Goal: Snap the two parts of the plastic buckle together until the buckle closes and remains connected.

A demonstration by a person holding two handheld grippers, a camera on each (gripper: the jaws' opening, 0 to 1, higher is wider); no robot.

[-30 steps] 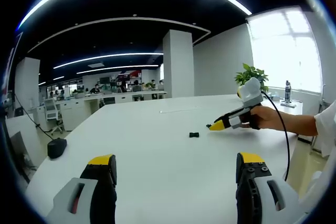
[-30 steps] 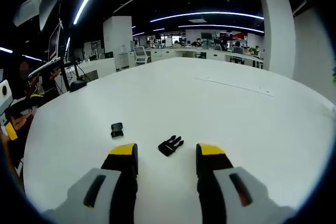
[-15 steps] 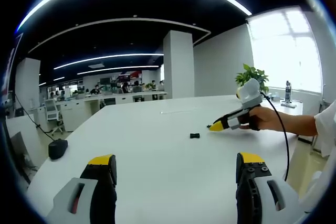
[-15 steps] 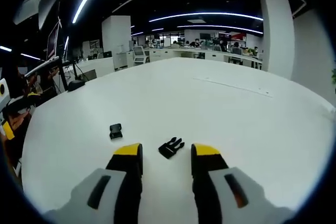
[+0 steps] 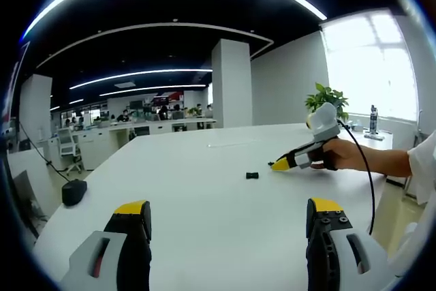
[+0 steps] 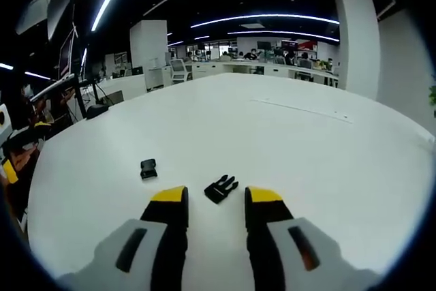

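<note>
In the right gripper view, the socket half of the buckle [image 6: 148,168] is seen lying flat on the white table [image 6: 327,155], left of and apart from the pronged half [image 6: 221,188], which lies just ahead of the right gripper [image 6: 213,199]. That gripper's jaws are held partly spread, with nothing pinched, and the pronged half sits in line with the gap but beyond the tips. The piece is small and light, so it is judged that it could be pushed away or spun if a jaw tip lands on it before the jaws straddle it. A grip across the prongs would also squeeze them inward and block insertion.

In the left gripper view, the left gripper [image 5: 228,212] is held wide apart and empty, well back from a small dark piece [image 5: 252,175] near the table's middle, with the right gripper [image 5: 280,164] just beside it. It cannot be told which buckle half that piece is, and its orientation is too small to be read. The socket's opening direction is not resolved in the right gripper view either, so misalignment at mating is a risk
</note>
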